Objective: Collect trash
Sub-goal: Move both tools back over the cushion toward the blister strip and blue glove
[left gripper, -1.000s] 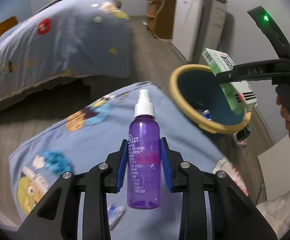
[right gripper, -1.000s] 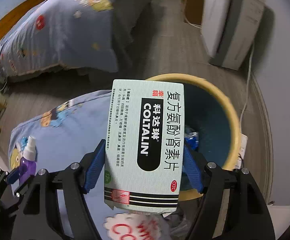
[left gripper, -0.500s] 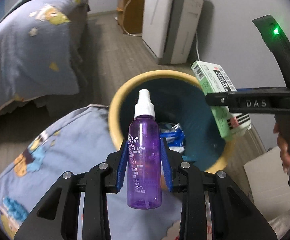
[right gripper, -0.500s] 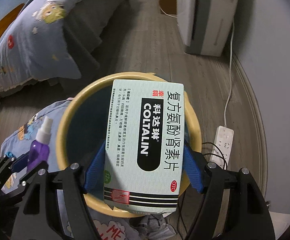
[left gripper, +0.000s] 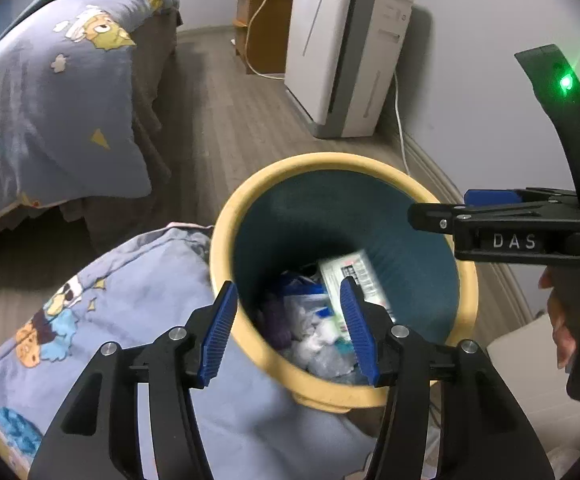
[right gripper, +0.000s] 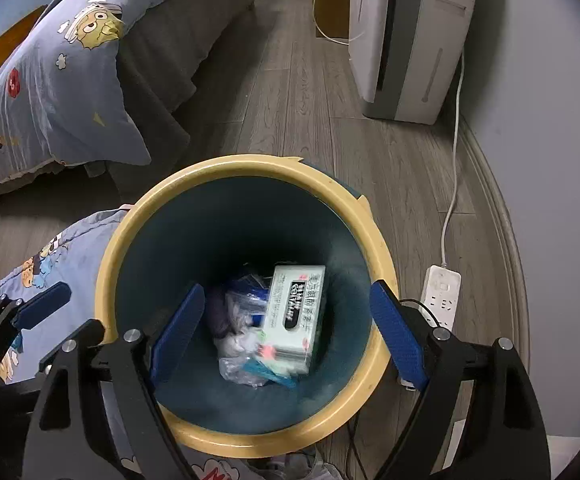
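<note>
Both claws hang over the bin (right gripper: 246,168), and both are empty! The right claw (right gripper: 288,336) has just been opening, jaws spread wide, nothing between them; the green medicine box (right gripper: 295,312) lies down in the bin on crumpled wrappers (right gripper: 242,344). The left claw (left gripper: 288,330) has just been opening too, jaws apart, and a blurred purple shape (left gripper: 276,320), likely the spray bottle, sits among the trash. The bin stands beside a cartoon-print blanket (left gripper: 130,280).
</note>
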`<state>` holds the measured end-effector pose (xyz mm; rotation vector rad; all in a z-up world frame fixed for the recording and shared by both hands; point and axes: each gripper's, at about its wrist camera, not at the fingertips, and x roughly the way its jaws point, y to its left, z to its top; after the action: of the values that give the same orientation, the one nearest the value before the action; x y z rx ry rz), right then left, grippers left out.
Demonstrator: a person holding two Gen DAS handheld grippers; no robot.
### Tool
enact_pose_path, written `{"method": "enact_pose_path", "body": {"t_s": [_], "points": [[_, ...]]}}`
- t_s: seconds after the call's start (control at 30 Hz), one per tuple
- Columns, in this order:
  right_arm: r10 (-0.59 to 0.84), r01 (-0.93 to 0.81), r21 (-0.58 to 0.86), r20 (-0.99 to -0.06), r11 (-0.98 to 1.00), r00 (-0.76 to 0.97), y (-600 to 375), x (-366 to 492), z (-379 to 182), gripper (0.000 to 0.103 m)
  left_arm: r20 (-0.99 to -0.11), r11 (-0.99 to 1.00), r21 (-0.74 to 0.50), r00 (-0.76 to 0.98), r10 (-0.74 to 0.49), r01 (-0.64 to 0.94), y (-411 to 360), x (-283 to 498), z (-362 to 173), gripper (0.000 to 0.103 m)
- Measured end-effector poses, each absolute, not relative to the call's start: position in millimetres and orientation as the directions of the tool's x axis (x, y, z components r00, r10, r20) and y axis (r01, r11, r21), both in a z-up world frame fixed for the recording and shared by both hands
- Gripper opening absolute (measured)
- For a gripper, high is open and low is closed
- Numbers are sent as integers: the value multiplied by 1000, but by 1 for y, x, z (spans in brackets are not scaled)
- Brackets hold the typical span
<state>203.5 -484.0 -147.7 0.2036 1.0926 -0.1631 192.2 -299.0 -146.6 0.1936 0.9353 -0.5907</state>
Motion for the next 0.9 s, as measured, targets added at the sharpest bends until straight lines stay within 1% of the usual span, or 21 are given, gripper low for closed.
{"method": "enact_pose_path", "body": {"t_s": [0.03, 0.07, 0.1, 0.17, 0.2, 0.27, 0.3, 0.43, 0.63, 0.73, 0.9], "points": [[-34, 229, 79, -892, 970, 451, -483, 203, -147, 85, -801, 828, -94, 452, -392, 553, -295, 191, -145, 56], [-40, 224, 70, -891, 972, 452, -481, 203, -145, 88, -800, 830, -95, 454, -392, 549, -291, 190, -143, 59], [-44, 222, 66, -890, 973, 454, -479, 203, -144, 90, -798, 834, -97, 458, -392, 544, -287, 188, -141, 70], [-44, 211, 61, -885, 976, 463, -475, 202, -139, 92, -781, 844, -99, 484, -394, 527, -272, 180, -133, 86], [-43, 204, 60, -883, 977, 467, -472, 201, -137, 92, -770, 849, -93, 503, -392, 520, -263, 176, -128, 87], [-39, 186, 58, -878, 981, 478, -465, 200, -133, 96, -768, 861, -81, 520, -375, 501, -247, 171, -121, 88], [-38, 175, 53, -875, 983, 482, -459, 200, -131, 97, -766, 869, -78, 528, -365, 489, -240, 169, -118, 90], [-25, 126, 43, -870, 991, 492, -434, 197, -125, 97, -762, 910, -62, 570, -308, 409, -190, 161, -102, 93], [56, -27, 49, -878, 998, 475, -367, 186, -125, 97, -756, 963, -11, 628, -185, 270, -104, 145, -76, 94], [118, -112, 75, -885, 991, 451, -323, 171, -128, 97, -759, 979, 8, 639, -128, 205, -66, 129, -68, 94], [184, -188, 112, -884, 976, 430, -259, 146, -133, 97, -754, 990, 17, 653, -77, 137, -19, 100, -54, 94]]}}
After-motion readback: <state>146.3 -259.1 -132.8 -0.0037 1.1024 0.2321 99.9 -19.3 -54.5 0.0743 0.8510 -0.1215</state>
